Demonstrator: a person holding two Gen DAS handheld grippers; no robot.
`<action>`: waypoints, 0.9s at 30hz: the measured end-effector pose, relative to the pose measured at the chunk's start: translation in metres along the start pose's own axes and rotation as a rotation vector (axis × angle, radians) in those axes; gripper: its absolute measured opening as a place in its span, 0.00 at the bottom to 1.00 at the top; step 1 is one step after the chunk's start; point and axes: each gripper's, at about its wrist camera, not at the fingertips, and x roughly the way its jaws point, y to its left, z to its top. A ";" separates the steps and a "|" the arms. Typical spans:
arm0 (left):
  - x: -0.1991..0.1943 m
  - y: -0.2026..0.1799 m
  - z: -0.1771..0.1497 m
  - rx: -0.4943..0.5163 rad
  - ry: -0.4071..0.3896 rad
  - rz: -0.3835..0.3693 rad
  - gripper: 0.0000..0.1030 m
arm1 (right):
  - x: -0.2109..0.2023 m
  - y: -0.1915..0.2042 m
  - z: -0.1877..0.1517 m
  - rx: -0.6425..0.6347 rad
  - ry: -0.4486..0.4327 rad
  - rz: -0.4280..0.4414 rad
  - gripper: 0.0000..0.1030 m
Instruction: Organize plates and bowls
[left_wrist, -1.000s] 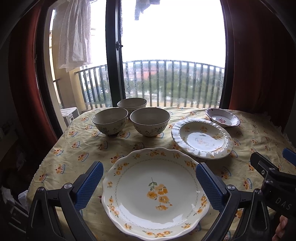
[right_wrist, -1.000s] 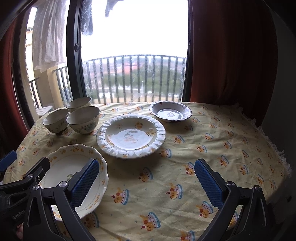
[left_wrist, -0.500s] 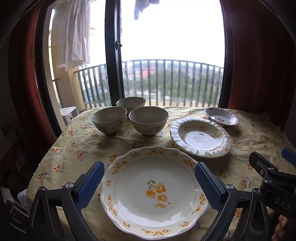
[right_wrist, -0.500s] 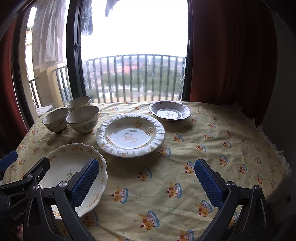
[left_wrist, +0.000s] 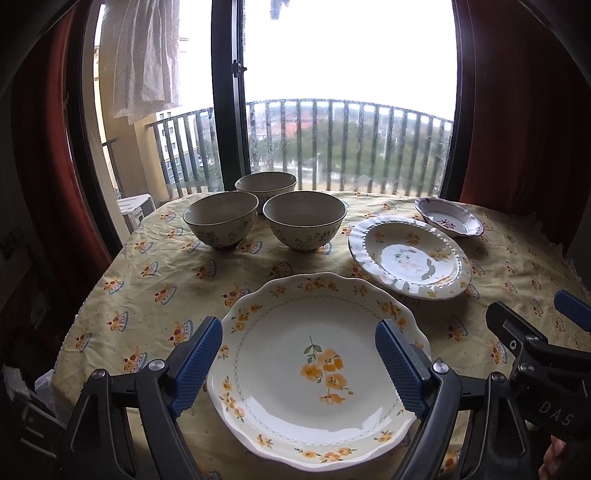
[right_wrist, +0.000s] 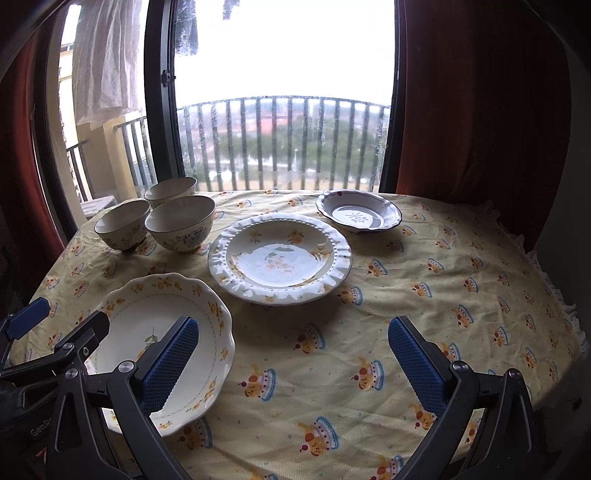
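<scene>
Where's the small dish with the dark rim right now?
The small dark-rimmed dish sits at the far side of the table near the window, just beyond and right of the beaded-rim plate; in the left wrist view it lies far right.

My left gripper (left_wrist: 299, 363): matt black plastic frame, blue pads (left_wrist: 195, 363) w/ rough knurled texture, small shiny metal rivets. Right gripper (right_wrist: 293, 363) same build.

Scalloped floral plate (left_wrist: 317, 373): glazed ceramic, glossy, smooth, window glare on its near rim. Beaded-rim plate (right_wrist: 279, 258) also glossy ceramic, strong reflections in the well. Small dish (right_wrist: 358, 216): shiny glaze. Three bowls (left_wrist: 304, 221): ceramic, softer sheen, insides nearly matt.

Tablecloth (right_wrist: 461, 280): woven cloth, matt, wrinkled, printed. Curtains (right_wrist: 476, 103): dull red fabric. Balcony railing (left_wrist: 351, 144): looks like painted metal.
</scene>
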 end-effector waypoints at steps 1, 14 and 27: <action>0.003 0.003 0.000 -0.002 0.011 0.003 0.83 | 0.003 0.004 0.001 -0.007 0.009 0.002 1.00; 0.066 0.047 0.020 0.027 0.166 0.006 0.79 | 0.066 0.058 0.017 -0.005 0.168 0.057 0.91; 0.131 0.069 0.006 0.023 0.385 -0.119 0.65 | 0.128 0.096 -0.003 -0.014 0.406 -0.006 0.84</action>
